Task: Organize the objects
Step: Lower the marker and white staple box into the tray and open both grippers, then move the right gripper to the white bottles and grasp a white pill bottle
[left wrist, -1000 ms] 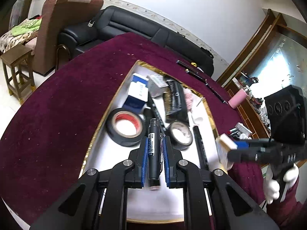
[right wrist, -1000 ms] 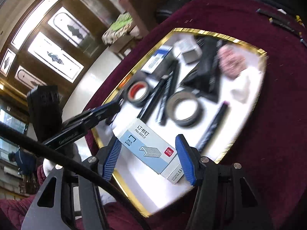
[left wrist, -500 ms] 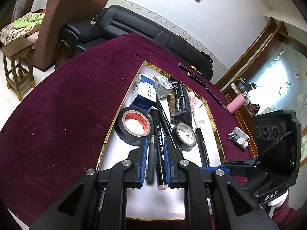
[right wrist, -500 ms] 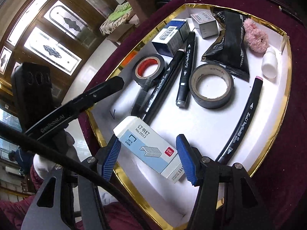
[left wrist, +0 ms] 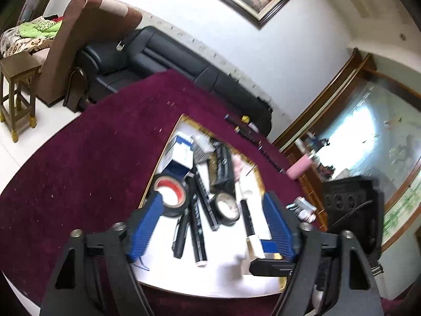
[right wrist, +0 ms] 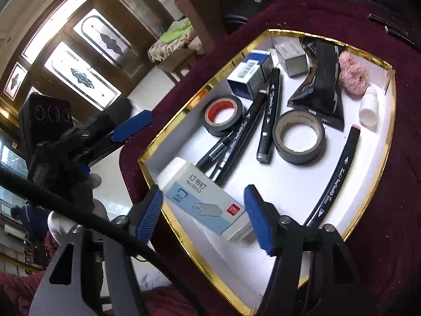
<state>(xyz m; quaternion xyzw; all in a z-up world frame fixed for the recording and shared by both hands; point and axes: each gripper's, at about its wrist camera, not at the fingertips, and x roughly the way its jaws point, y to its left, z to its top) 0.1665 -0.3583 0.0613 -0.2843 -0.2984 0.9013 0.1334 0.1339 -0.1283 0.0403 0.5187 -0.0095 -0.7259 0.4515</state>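
A white tray with a gold rim [right wrist: 168, 218] [left wrist: 210, 284] lies on the maroon table and holds markers, tape rolls and boxes. My right gripper [right wrist: 205, 213] is shut on a blue-and-white staple box [right wrist: 208, 200], low over the tray's near left corner. My left gripper [left wrist: 213, 223] is open and empty, raised above the tray's near end; it also shows in the right wrist view [right wrist: 131, 126]. Black markers [left wrist: 196, 226] [right wrist: 236, 137] lie side by side in the tray beside a black tape roll with a red core [right wrist: 223, 112] [left wrist: 171, 192].
The tray also holds a grey tape roll [right wrist: 298, 137], a blue box [right wrist: 250, 75], a grey box [right wrist: 292, 55], a black pouch [right wrist: 326, 79], a pink scrunchie [right wrist: 352, 72], a white bottle [right wrist: 369, 105] and another marker [right wrist: 334, 179]. Pens lie on the cloth [left wrist: 252, 137].
My left gripper has opened, released the black marker into the tray and pulled up and back. My right gripper still holds the staple box and has lowered toward the tray's near corner.
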